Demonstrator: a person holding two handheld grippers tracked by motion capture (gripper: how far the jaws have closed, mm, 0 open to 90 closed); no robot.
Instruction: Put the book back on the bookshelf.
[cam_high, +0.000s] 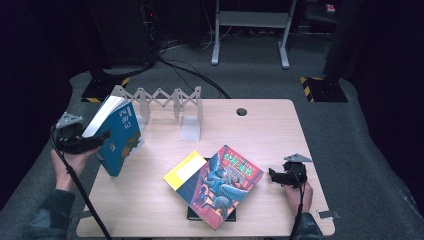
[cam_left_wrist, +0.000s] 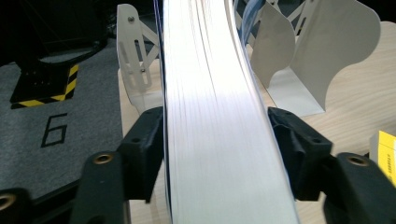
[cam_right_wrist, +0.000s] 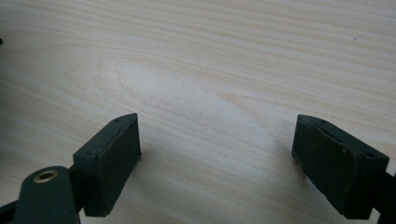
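Observation:
A blue-covered book (cam_high: 120, 142) stands tilted on its lower corner at the table's left, white page edges (cam_left_wrist: 210, 116) facing my left gripper (cam_high: 102, 137). In the left gripper view the book sits between the jaws of the left gripper (cam_left_wrist: 215, 121). They stand apart at its two sides, the pages fan out between them, and I see no squeeze. My right gripper (cam_high: 272, 175) rests low at the table's right, and in its own view the right gripper (cam_right_wrist: 217, 140) is open over bare wood with nothing between its jaws.
A white expanding bookend rack (cam_high: 160, 100) stands at the table's back left, just behind the tilted book; its plates (cam_left_wrist: 322, 56) rise close ahead. In the middle lies a stack: a colourful book (cam_high: 227, 185) over a yellow book (cam_high: 184, 170) and a black one (cam_high: 192, 215).

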